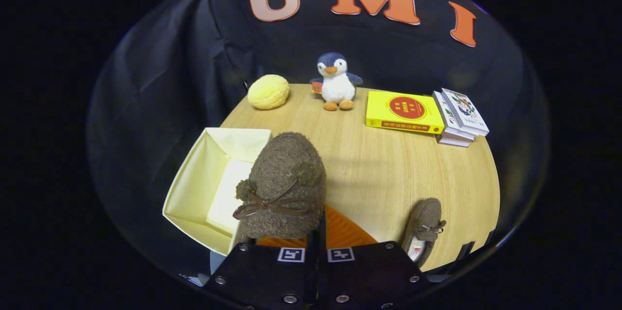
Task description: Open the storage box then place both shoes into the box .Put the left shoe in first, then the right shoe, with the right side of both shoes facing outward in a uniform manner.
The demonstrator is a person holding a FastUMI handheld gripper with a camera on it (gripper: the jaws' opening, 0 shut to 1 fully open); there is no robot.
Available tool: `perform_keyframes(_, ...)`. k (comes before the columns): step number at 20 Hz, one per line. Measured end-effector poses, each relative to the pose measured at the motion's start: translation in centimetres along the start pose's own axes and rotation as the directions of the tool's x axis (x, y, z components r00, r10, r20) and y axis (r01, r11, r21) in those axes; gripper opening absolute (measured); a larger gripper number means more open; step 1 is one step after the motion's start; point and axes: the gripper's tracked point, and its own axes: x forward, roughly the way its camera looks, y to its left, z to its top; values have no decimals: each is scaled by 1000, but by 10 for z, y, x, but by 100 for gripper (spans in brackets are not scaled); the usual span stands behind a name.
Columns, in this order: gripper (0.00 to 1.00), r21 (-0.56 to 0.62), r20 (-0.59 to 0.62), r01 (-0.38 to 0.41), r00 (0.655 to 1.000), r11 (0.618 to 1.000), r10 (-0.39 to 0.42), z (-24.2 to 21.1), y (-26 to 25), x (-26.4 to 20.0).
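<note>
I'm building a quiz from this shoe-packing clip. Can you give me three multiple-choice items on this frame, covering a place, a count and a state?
1. Where does the second brown shoe lie?
A on the table
B in the box
C on the books

2. How many shoes show?
A one
B two
C three

3. The storage box is:
A closed
B open
C flattened

Answers: 1 A, it rests on the table beside the gripper. 2 B, one on the table and the held shoe the fingers are closed on. 3 B, its pale inside shows.
</note>
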Motion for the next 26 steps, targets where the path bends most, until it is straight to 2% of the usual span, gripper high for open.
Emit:
perform_keyframes(3,3,-30,-2,-43,999,999,43,13,47,6)
perform_keyframes(7,3,-58,-22,-63,998,996,62,25,103,24)
perform_keyframes(10,3,-35,-54,-72,996,997,70,26,138,44)
perform_keyframes(15,3,-9,-142,-40,989,999,38,12,167,81)
perform_keyframes(17,5,51,-189,-25,981,998,34,-1,171,94)
perform_keyframes(19,9,122,-237,-33,970,992,61,-12,181,106)
perform_keyframes(22,22,163,-313,-99,938,982,147,-32,193,103)
perform_keyframes(23,24,164,-314,-134,932,977,181,-35,198,100)
perform_keyframes(26,38,138,-261,-194,939,971,225,-22,197,81)
